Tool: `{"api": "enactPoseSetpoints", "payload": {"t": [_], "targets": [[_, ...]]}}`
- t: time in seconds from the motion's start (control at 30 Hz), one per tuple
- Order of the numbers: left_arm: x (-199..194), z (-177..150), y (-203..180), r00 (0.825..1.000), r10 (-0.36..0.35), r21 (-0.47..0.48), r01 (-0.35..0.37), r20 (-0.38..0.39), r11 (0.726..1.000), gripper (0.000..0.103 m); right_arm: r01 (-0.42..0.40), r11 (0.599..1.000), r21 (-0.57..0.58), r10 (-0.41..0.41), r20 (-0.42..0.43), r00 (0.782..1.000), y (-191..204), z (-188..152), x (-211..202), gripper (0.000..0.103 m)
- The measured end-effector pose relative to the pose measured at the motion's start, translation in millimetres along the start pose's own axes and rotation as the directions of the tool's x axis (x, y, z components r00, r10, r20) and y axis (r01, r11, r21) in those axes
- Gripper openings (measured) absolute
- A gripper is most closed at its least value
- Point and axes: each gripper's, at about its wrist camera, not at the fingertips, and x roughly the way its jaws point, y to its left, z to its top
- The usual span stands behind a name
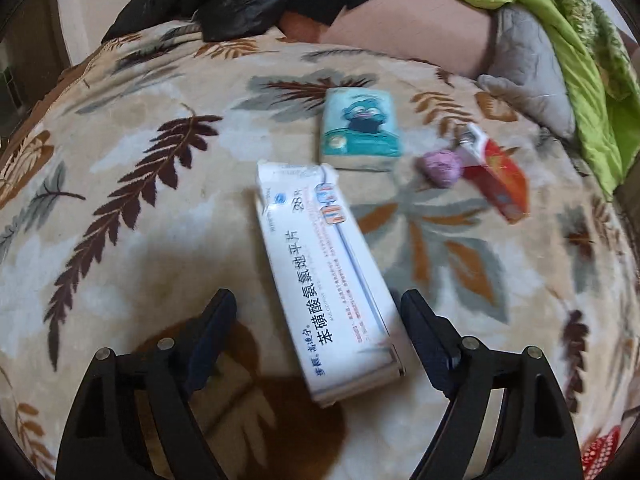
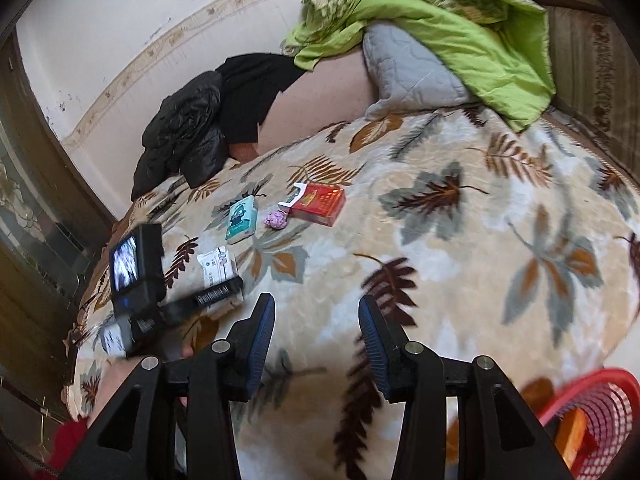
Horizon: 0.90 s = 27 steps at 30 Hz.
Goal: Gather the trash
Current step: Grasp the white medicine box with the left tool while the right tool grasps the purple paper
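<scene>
A white medicine box (image 1: 326,276) lies on the leaf-patterned blanket (image 1: 140,208). My left gripper (image 1: 318,304) is open, with its jaws either side of the box's near end, not touching it. Beyond lie a teal tissue pack (image 1: 360,128), a purple crumpled wad (image 1: 440,168) and a red cigarette box (image 1: 500,178) with its lid open. My right gripper (image 2: 316,316) is open and empty above the blanket. In the right wrist view I see the left gripper (image 2: 218,294) over the white box (image 2: 216,266), the teal pack (image 2: 241,218), the wad (image 2: 276,220) and the red box (image 2: 318,200).
A red mesh basket (image 2: 600,412) holding an orange item sits at the lower right. A black jacket (image 2: 188,132), a grey pillow (image 2: 412,76) and a green quilt (image 2: 440,20) lie at the far side of the bed. A wall and a wooden door frame are on the left.
</scene>
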Motion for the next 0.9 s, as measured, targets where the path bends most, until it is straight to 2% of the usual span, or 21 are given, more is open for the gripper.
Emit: {"api": "enactPoseSetpoints", "payload": {"t": [0.13,0.17,0.2,0.27,0.33,0.67,0.77,0.8,0.83,0.9], "targets": [[3.7,7.7,9.3,1.000,-0.002,0.044,0.001,0.024,0.999,0.083,-0.011,1.000,-0.019,0.011,-0.024,1.000,15.2,18.1,38.5,0.047],[3.6,9.0,14.5,1.000,-0.001,0.045,-0.001,0.028,0.999,0.075,-0.013,1.000,-0.025,0.012,-0.030,0.999,20.4,24.9,53.1,0.047],[3.7,10.2,18.5,1.000,0.007,0.049,-0.008,0.028,0.999,0.062,-0.014,0.999,-0.030,0.013,-0.037,0.999,23.1,28.7,62.2,0.047],[2.0,13.1,27.6,0.999,0.003,0.056,-0.005,0.032,0.998,0.053,-0.016,0.999,-0.028,0.014,-0.060,0.998,29.6,38.9,88.3,0.047],[1.0,14.5,38.7,0.999,-0.049,0.043,0.049,0.021,0.998,0.053,-0.028,1.000,-0.011,0.027,-0.093,0.995,35.3,48.9,117.5,0.047],[-1.9,16.5,55.0,0.990,-0.142,0.050,0.142,-0.001,0.989,0.053,-0.007,0.998,0.068,0.018,-0.161,0.987,51.8,77.1,221.2,0.047],[-2.2,16.3,56.5,0.988,-0.155,0.056,0.155,-0.003,0.986,0.053,0.034,0.997,0.069,-0.023,-0.152,0.988,54.4,79.6,235.4,0.046],[-2.3,16.2,56.9,0.987,-0.158,0.058,0.158,-0.004,0.986,0.053,0.041,0.996,0.074,-0.028,-0.159,0.987,53.8,79.2,240.5,0.044],[-2.6,16.1,57.1,0.987,-0.161,0.061,0.161,-0.005,0.985,0.053,0.051,0.996,0.071,-0.039,-0.162,0.986,53.7,78.1,243.0,0.036],[-4.0,16.0,58.1,0.985,-0.172,0.059,0.172,-0.001,0.983,0.053,0.052,0.997,0.053,-0.044,-0.152,0.987,55.9,75.1,239.8,0.035]]}}
